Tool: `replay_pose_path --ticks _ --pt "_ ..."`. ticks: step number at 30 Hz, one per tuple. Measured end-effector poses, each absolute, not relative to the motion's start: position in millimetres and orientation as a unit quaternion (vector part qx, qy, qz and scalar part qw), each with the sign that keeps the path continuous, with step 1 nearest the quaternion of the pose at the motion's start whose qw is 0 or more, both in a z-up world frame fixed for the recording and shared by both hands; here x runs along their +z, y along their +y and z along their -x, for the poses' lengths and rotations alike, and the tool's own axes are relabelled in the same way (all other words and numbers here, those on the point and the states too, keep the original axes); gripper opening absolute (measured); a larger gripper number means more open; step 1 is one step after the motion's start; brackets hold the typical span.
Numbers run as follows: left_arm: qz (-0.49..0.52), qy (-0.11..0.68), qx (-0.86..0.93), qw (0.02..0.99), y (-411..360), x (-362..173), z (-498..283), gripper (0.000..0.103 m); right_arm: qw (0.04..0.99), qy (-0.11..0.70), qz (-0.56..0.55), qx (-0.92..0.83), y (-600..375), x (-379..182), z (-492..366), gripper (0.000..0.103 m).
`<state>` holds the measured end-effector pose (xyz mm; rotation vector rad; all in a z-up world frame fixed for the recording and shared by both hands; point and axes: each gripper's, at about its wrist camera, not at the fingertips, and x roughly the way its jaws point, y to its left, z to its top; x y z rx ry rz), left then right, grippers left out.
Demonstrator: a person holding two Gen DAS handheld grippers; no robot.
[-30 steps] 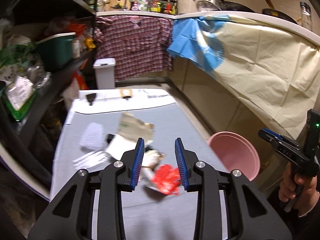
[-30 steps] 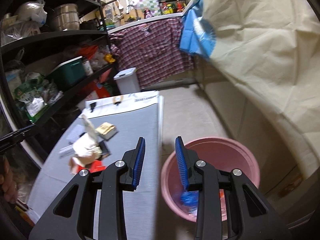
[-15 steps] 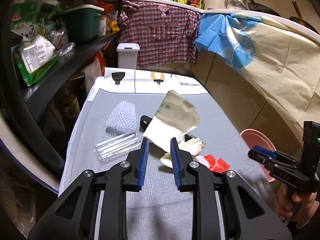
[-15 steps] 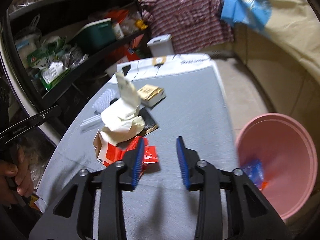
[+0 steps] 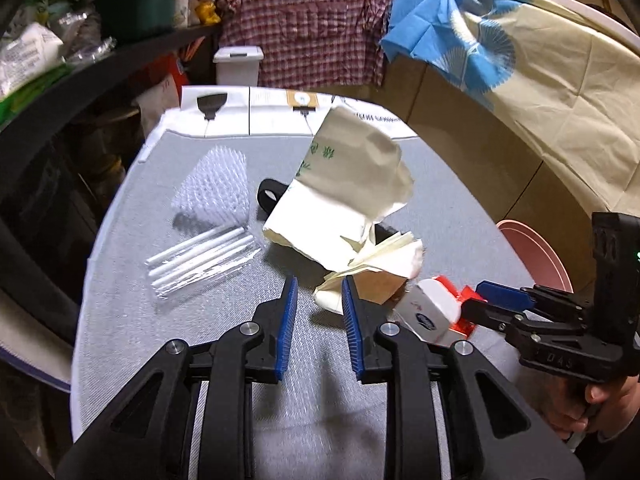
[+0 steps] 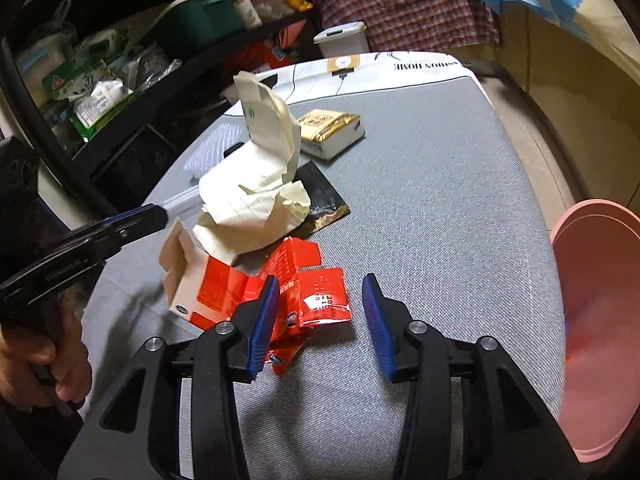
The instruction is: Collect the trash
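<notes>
A torn red and white carton (image 6: pixel 256 286) lies on the grey table (image 6: pixel 440 184), also in the left wrist view (image 5: pixel 434 310). My right gripper (image 6: pixel 320 322) is open just over the carton's red flap. A crumpled cream paper bag (image 5: pixel 344 196) lies behind it, also in the right wrist view (image 6: pixel 260 196). My left gripper (image 5: pixel 317 322) is open and empty, low over the table at the bag's near edge. A pink bin (image 6: pixel 596 320) stands at the table's right side.
A clear packet of white straws (image 5: pixel 200 256) and a piece of bubble wrap (image 5: pixel 214 184) lie at the left. A gold and white box (image 6: pixel 330 132) and a black card (image 6: pixel 320 200) lie behind the bag. Cluttered shelves (image 5: pixel 80 40) run along the left.
My right gripper has moved left from above the bin to the red carton and opened wider. My left gripper has narrowed and moved in toward the paper bag.
</notes>
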<state>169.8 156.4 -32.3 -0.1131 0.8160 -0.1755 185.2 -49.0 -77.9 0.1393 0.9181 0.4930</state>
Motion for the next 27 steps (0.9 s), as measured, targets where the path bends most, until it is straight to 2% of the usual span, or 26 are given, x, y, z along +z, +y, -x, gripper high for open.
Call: replay_pose_path --ticks 3,10,13,18,23,27 --pt "0.070 0.405 -0.094 0.907 155.9 -39.5 -180.3 0.037 0.860 0.445 -0.070 0.239 -49.1 -82.5 -187.9 0.044" --pt "0.070 0.433 -0.111 0.892 147.9 -65.1 -195.4 0.037 0.856 0.448 -0.060 0.251 -43.8 -86.3 -190.0 0.044" --pt "0.067 0.434 -0.115 0.891 144.6 -65.1 -194.3 0.023 0.856 0.448 -0.055 0.254 -42.0 -86.1 -189.5 0.044" --pt "0.049 0.428 -0.122 0.894 138.5 -57.2 -190.7 0.016 0.854 0.447 -0.047 0.261 -39.0 -84.1 -187.0 0.038" --pt "0.040 0.420 -0.126 0.898 134.2 -49.3 -186.6 0.012 0.854 0.440 -0.040 0.276 -37.4 -76.9 -180.4 0.026" --pt "0.036 0.413 -0.132 0.900 129.1 -41.4 -181.7 0.009 0.857 0.433 -0.030 0.277 -38.7 -68.4 -173.9 0.024"
